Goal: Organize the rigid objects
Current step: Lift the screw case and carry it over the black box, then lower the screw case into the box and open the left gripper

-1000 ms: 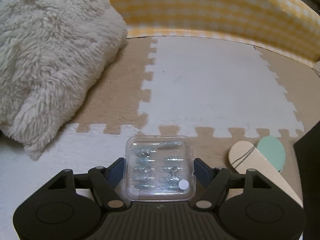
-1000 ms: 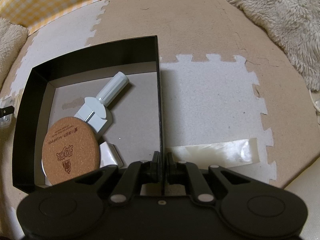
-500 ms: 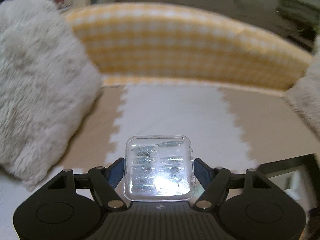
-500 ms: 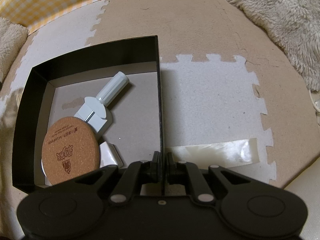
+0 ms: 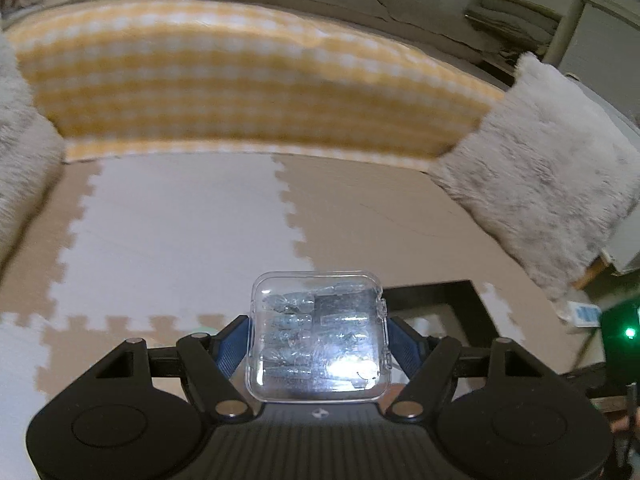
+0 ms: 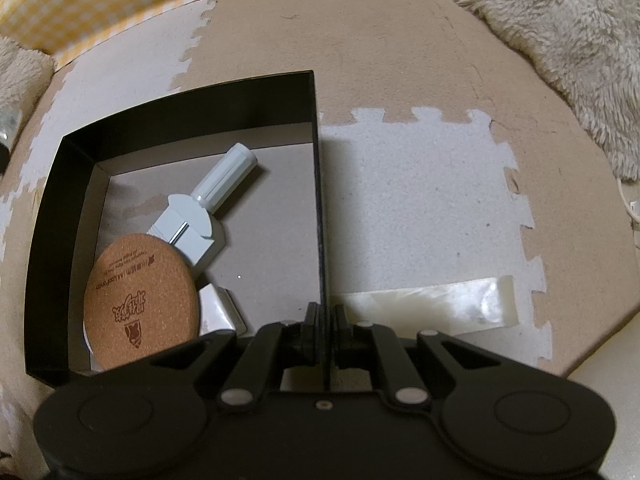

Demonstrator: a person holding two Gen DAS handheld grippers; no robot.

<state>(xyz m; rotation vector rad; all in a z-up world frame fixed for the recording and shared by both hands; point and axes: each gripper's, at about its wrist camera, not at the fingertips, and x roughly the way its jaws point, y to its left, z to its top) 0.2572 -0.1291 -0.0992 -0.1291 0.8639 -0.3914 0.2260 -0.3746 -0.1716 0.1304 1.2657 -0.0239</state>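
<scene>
My left gripper (image 5: pixel 318 334) is shut on a small clear plastic case (image 5: pixel 318 332) with several small metal parts inside, held in the air above the foam mat. Beyond it a corner of the black box (image 5: pixel 436 292) shows. My right gripper (image 6: pixel 325 316) is shut on the right wall of the black box (image 6: pixel 317 184). Inside the box lie a round cork coaster (image 6: pixel 142 300), a white plastic tool with a handle (image 6: pixel 208 210) and a small silvery packet (image 6: pixel 218 308).
Tan and white foam puzzle mats (image 6: pixel 420 200) cover the floor. A strip of clear tape (image 6: pixel 428 300) lies right of the box. A yellow checked cushion (image 5: pixel 248 80) stands at the back, with fluffy cushions to the right (image 5: pixel 552 184) and the left (image 5: pixel 16 152).
My left gripper has lifted the clear case and swung right; the view rose from the mat to the cushion, and the black box came into view. The right gripper has not moved.
</scene>
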